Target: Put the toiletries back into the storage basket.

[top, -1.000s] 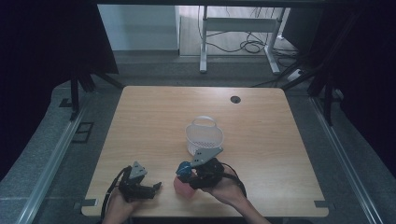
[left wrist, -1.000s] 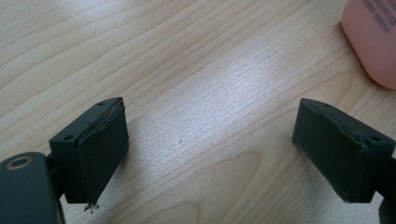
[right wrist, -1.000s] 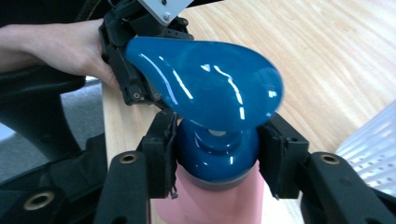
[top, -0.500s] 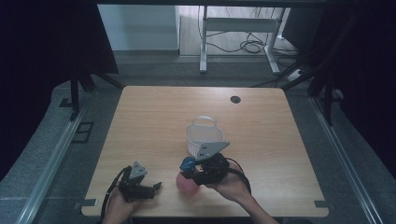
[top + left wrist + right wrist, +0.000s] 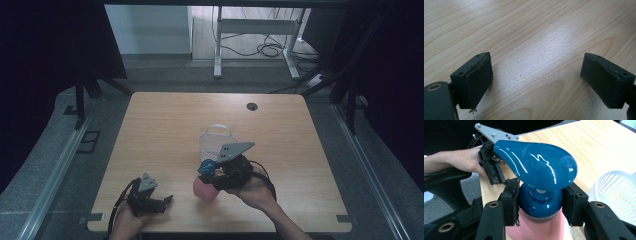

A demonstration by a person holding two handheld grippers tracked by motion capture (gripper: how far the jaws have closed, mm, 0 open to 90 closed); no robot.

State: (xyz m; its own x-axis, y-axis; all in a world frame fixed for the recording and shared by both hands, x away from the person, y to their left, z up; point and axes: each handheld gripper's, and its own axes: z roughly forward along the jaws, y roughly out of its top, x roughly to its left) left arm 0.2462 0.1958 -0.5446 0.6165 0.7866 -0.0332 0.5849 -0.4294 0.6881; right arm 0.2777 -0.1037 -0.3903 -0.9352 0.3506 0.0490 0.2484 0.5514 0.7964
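High view: one pink bottle [image 5: 205, 190] with blue pump top, just in front of one white mesh basket [image 5: 216, 142]; right gripper [image 5: 212, 176] holds it; left gripper [image 5: 167, 200] well left of basket, at table [image 5: 300, 150] front edge.

Left gripper view: jaws wide apart, nothing between, bare wood.

Right gripper view: jaws clamped on blue collar [image 5: 540, 201] under pump head. Judged rigid plastic, glossy, slippery, light to moderate; collar best hold.

I logged left gripper [image 5: 167, 199]: black, flat square pads | right gripper [image 5: 540, 202]: black, brass-ringed screw holes, grey screwed plate | cables: black | forearms: bare
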